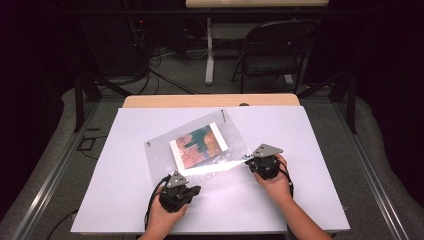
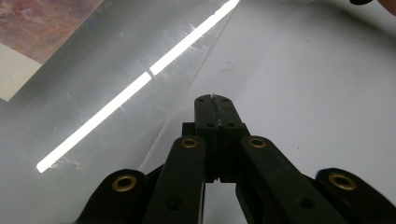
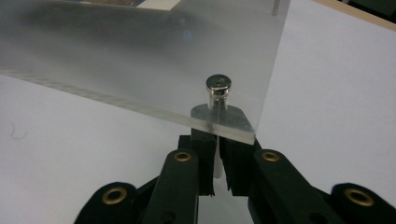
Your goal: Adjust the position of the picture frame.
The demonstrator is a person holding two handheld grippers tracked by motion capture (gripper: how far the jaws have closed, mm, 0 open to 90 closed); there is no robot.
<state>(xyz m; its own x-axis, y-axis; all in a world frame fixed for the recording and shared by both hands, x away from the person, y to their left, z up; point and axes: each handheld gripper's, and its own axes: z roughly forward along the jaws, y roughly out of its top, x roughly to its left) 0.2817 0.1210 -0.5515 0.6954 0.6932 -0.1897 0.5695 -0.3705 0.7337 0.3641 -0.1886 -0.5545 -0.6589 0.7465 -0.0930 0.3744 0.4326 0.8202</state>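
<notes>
Nearest me, my left gripper (image 1: 183, 190) sits at the near-left corner of the clear, rigid acrylic frame panel (image 1: 160, 157). In the left gripper view its jaws are pressed fully together with nothing visible between them; the panel's edge runs just beside them. I judge it is holding nothing.

Farther right, my right gripper (image 1: 264, 164) meets the panel's near-right corner. In the right gripper view its jaws are nearly closed around the small silver metal standoff pin (image 3: 218, 91) that passes through that corner, and the corner appears raised off the white table surface (image 1: 310, 150).

The panel lies skewed across the table centre, over a colourful printed picture with a white border (image 1: 199, 145); another pin (image 1: 222, 114) marks the far corner.

Judgement: the sheet is stiff, light, smooth and slippery, and easily scratched. The corner pins offer the surest hold; the flat faces do not.
</notes>
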